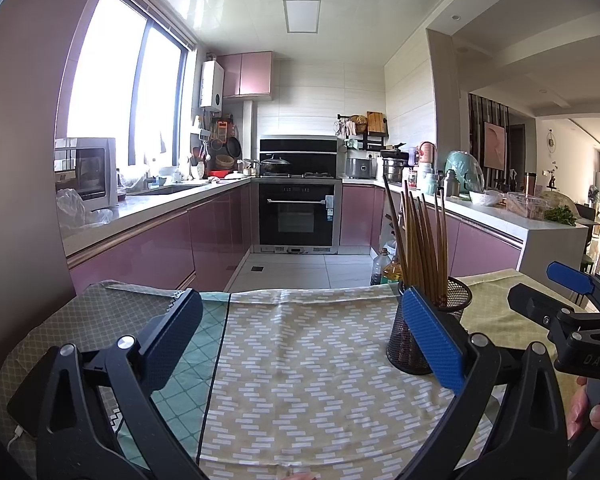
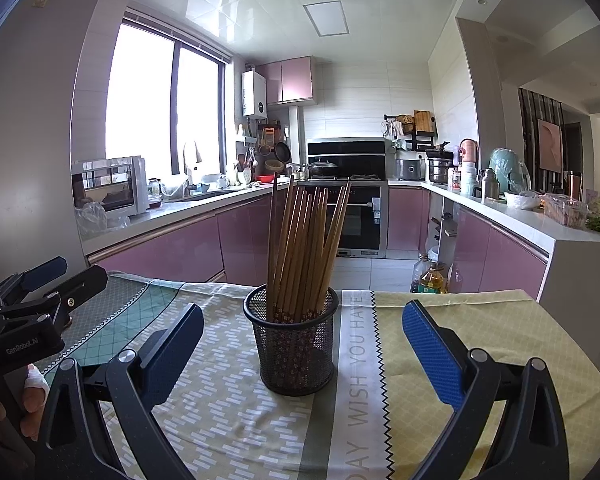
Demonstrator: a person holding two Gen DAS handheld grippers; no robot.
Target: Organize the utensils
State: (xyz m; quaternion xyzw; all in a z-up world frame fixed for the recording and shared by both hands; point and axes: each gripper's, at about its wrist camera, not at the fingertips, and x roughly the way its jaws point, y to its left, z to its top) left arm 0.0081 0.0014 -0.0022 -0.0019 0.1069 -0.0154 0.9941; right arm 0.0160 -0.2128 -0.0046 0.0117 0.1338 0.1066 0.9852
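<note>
Chopsticks (image 2: 304, 248) upright in mesh cup (image 2: 291, 344) on tablecloth (image 2: 452, 312), right gripper (image 2: 302, 344) spread wide facing cup, left gripper (image 1: 300, 340) spread wide, empty

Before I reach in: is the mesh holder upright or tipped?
Upright: the mesh holder stands flat on the tablecloth, chopsticks standing inside.

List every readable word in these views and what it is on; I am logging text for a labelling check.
"DAY WISH YOU HAVE": tablecloth, cut off at the frame edge.
"GenRobot.AI": left tongs body.
"DAS": right tongs body, partly hidden.
Oven sticker and bottle label: too small.
</note>
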